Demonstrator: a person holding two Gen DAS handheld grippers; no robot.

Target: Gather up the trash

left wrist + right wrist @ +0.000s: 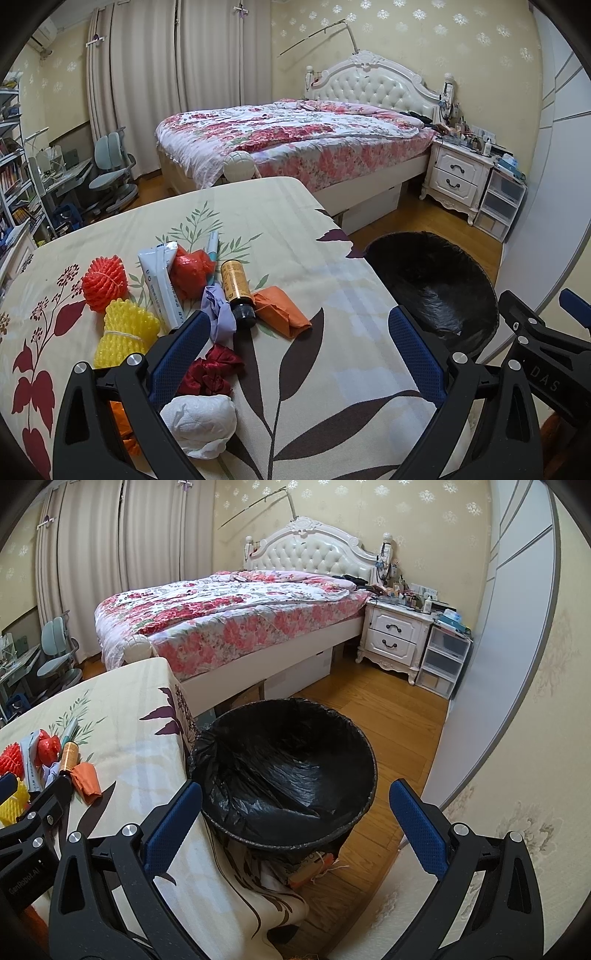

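Lettering "DAS" on right tool (295,805), "CanRobot.AI" on left tool (295,332); both wide, empty.

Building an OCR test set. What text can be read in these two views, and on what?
"DAS": on the right gripper's black frame, seen from the left wrist view.
"GenRobot.AI", roughly; the small print is hard to make out: on the left gripper's black frame, seen from the right wrist view.
White packet: blue print, too small to read.
Brown bottle: gold label, print too blurred to read.
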